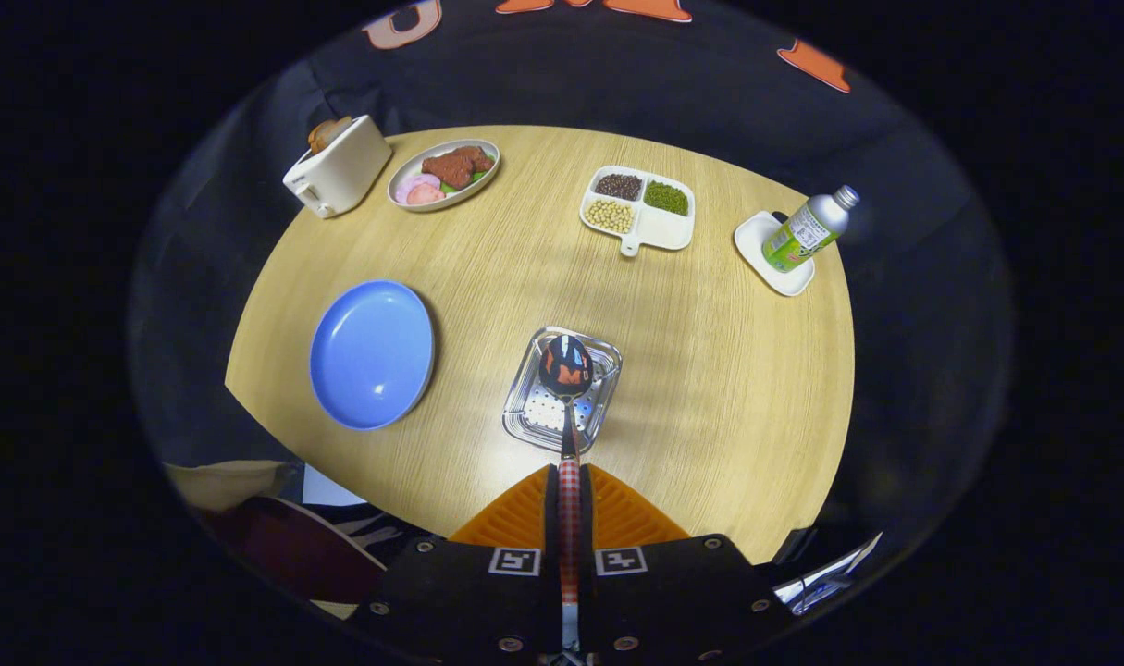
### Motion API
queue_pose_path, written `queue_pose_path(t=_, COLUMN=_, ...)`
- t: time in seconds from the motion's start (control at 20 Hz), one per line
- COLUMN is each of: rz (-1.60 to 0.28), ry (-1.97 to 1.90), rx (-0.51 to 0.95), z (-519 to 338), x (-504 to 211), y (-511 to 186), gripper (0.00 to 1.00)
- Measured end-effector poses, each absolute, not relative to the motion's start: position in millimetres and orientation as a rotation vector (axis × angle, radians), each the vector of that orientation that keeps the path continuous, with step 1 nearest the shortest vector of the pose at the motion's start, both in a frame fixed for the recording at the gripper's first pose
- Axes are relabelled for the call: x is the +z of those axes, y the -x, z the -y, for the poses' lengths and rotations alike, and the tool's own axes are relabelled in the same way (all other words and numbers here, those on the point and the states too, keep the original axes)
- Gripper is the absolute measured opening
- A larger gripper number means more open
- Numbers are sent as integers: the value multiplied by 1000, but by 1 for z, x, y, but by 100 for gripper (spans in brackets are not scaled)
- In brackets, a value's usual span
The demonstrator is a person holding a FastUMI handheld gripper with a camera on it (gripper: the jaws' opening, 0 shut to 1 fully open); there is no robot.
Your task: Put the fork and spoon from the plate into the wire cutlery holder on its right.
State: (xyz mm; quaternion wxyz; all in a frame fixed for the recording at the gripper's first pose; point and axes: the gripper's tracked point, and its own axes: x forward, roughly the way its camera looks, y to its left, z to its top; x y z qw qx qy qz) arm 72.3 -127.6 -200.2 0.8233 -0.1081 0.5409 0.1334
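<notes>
- Between my claw's [569,499] two orange fingers [511,523]: spoon [566,370], clamped by its checked handle.
- Just ahead, under the spoon's bowl: metal holder [529,421] on the wooden table [710,370].
- Left of the holder: blue plate [372,354].
- Beyond: toaster [338,168], food dishes, bottle [809,231].

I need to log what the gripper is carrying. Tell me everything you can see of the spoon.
The spoon has a shiny metal bowl and neck and a red-and-white checked handle. The gripper is shut on that handle, both orange fingers pressing its sides. It points straight ahead, bowl facing up and mirroring its surroundings. The bowl hangs over the perforated metal holder on the wooden table; whether it touches the holder cannot be told.
</notes>
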Motion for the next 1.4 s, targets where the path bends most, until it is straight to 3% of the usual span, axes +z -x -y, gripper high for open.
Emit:
queue_pose_path(t=0.5, rz=-1320, ry=289, rx=291, z=122, x=-225, y=-78, gripper=7)
queue_pose_path(t=0.95, rz=-1364, ry=340, rx=307, z=112, x=-241, y=-91, gripper=9)
queue_pose_path(t=1.25, rz=-1313, ry=269, rx=289, z=102, x=-232, y=-98, gripper=16)
queue_pose_path(t=1.4, rz=-1251, ry=176, rx=288, z=93, x=-220, y=-105, gripper=27)
